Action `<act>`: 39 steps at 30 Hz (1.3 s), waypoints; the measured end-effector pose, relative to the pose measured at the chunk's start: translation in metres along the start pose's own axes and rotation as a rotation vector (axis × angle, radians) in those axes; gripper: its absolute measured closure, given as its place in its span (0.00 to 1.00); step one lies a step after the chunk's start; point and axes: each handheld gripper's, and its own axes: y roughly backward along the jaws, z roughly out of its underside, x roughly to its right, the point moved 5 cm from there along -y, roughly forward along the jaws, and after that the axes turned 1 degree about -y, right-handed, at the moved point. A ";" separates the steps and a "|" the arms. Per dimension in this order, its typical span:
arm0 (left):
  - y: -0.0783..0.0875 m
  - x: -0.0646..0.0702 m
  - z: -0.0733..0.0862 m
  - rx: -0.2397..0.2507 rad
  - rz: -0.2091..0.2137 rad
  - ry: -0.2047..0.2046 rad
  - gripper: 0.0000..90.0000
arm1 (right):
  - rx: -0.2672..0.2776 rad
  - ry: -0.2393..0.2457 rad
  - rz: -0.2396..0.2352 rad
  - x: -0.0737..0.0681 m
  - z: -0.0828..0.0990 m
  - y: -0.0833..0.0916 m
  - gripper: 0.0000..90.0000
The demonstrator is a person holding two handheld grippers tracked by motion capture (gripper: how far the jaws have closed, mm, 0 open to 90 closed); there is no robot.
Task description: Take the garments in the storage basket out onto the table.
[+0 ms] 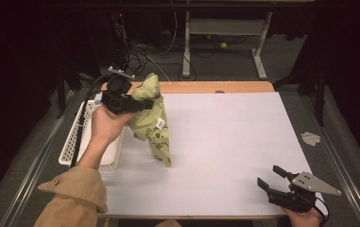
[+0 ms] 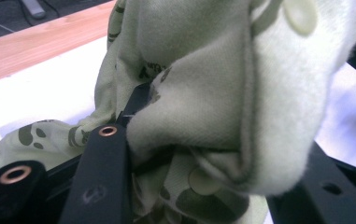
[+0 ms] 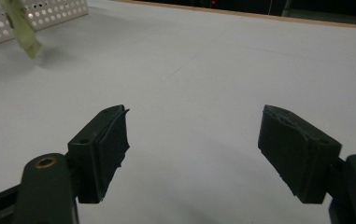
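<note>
we log one green cloth, gripped by the left gripper near the table's far left corner, long axis hanging vertical; white tag unreadable. right gripper, near right corner: jaws wide, empty.

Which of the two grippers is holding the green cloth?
The left gripper, raised beside the white basket, has its jaws shut on the green printed cloth. The right gripper rests low near the table's edge, jaws open and empty.
</note>
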 end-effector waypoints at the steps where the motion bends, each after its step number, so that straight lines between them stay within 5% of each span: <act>1: -0.003 0.002 -0.001 -0.001 0.005 -0.002 0.60 | 0.000 0.000 0.000 0.000 0.000 0.000 0.28; 22: -0.058 0.037 -0.008 -0.029 0.104 -0.035 0.60 | 0.001 0.005 0.002 -0.001 0.001 0.001 0.28; 39: -0.105 0.037 0.009 -0.102 0.090 -0.045 0.57 | 0.001 0.003 0.002 -0.001 0.001 0.002 0.28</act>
